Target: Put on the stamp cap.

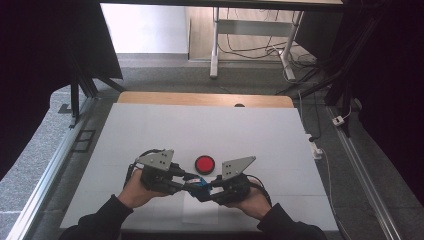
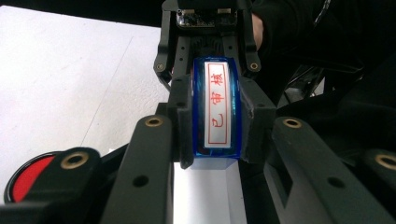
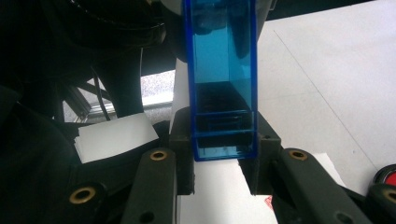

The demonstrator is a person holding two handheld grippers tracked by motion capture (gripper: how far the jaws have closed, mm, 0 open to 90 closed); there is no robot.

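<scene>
Both grippers meet near the front edge of the white table (image 1: 150,130), and between them sits a small blue transparent stamp (image 1: 199,184). In the high view the left gripper (image 1: 186,183) comes in from about 8 o'clock of the stamp and the right gripper (image 1: 210,189) from about 4 o'clock, each held in a hand with a dark sleeve behind it. The stamp is clear of the table surface, carried between the two grippers.

In the left gripper view the fingers (image 2: 181,122) are clamped on the two sides of the stamp (image 2: 217,108), whose white label with red characters in a red frame faces the camera. The right gripper (image 2: 205,32) reaches in from 12 o'clock of this view and grips the far end of the same stamp.

In the right gripper view the fingers (image 3: 183,140) are closed on the near end of the stamp (image 3: 219,70), a clear blue box that rises toward 12 o'clock, with dark parts showing inside its lower section. A white paper slip (image 3: 114,135) lies at 9 o'clock of the stamp.

A round red ink pad (image 1: 204,163) lies on the table just beyond the grippers, at 12 o'clock of the stamp in the high view, and apart from it. Its red edge shows at 8 o'clock in the left gripper view (image 2: 28,175) and at 4 o'clock in the right gripper view (image 3: 386,175).
</scene>
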